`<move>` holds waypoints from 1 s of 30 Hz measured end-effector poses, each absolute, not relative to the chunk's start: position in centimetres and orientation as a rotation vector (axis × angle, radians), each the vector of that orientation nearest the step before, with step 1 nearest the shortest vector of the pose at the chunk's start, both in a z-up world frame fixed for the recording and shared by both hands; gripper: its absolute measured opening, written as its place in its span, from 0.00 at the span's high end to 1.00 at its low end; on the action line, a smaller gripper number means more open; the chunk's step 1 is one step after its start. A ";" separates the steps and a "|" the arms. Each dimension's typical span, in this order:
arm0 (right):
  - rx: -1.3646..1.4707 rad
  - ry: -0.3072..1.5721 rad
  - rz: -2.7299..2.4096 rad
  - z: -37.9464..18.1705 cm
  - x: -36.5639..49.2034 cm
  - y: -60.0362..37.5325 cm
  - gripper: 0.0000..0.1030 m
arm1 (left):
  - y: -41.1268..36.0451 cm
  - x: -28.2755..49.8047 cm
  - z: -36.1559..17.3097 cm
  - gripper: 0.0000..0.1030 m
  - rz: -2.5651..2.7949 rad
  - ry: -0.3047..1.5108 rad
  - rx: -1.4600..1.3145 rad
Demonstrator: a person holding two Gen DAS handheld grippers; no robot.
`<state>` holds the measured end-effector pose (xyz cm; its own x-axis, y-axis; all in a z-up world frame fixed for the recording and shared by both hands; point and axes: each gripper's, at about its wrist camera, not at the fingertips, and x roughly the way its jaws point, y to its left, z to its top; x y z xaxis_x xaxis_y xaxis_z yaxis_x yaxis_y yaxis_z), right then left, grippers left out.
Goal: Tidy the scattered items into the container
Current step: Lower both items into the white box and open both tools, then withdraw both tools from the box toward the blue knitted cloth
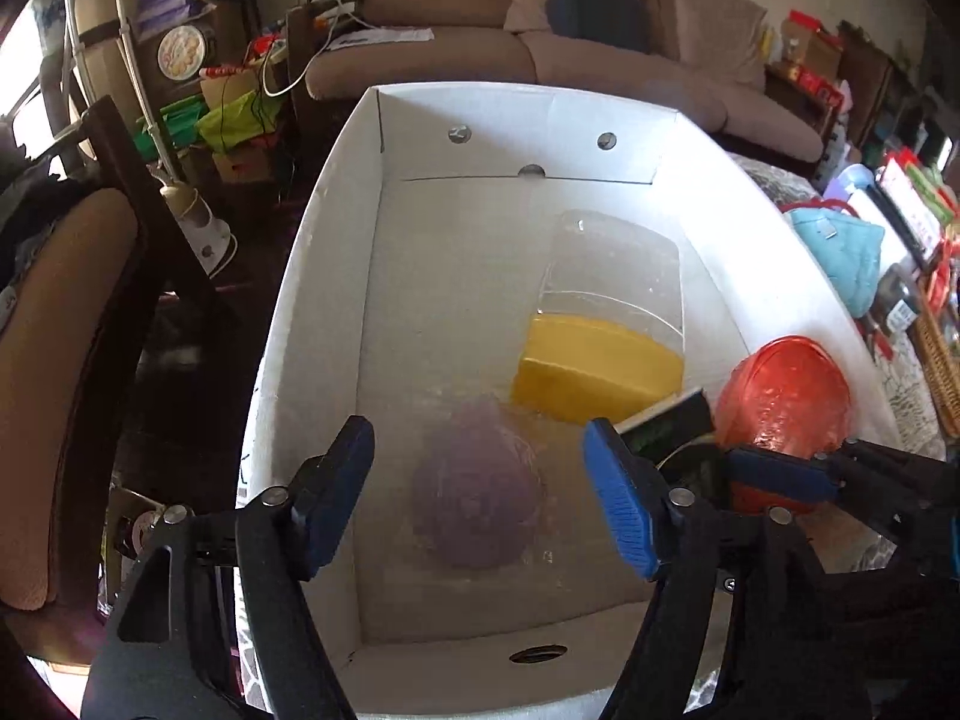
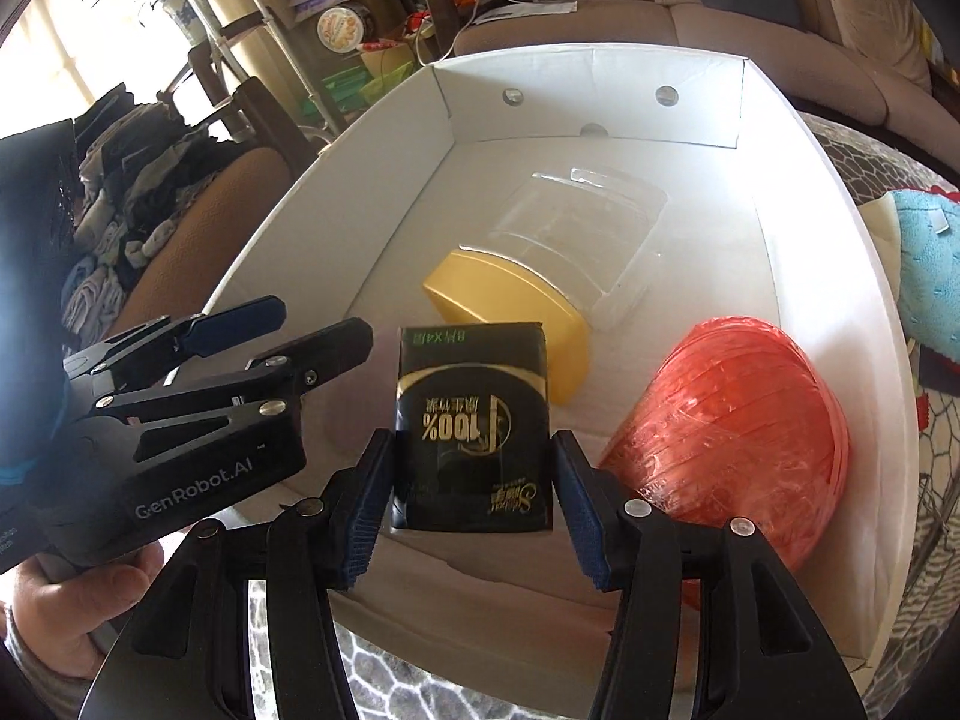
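Observation:
A white cardboard box holds a clear plastic jar with a yellow lid lying on its side, and a red roll of plastic string by the right wall. My left gripper is open over the near part of the box. Below its spread fingers is a blurred purple ball-like item, which the pads do not touch. My right gripper is shut on a black tissue pack held upright over the box's near end, left of the red roll. The left gripper shows beside it.
The box stands on a table with a patterned cloth. A blue knitted cloth and a wicker basket lie to its right. A brown chair is at the left, a sofa behind. A hand grips the left gripper's handle.

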<state>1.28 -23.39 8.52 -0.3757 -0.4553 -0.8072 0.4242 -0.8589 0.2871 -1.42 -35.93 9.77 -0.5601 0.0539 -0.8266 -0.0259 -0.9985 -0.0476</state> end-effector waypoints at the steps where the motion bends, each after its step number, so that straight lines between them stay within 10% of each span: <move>1: 1.328 -0.048 -2.239 8.5 1.3 -23.4 0.47 | -36.0 -1.4 9.8 0.32 2.734 -0.051 -1.453; 26: 1.235 -0.082 -2.319 13.8 4.1 -19.4 0.46 | -36.3 3.7 15.9 0.24 2.818 -0.248 -1.345; 30: 1.176 -0.095 -2.389 15.7 5.2 -16.9 0.14 | -35.1 5.7 17.5 0.00 2.834 -0.288 -1.288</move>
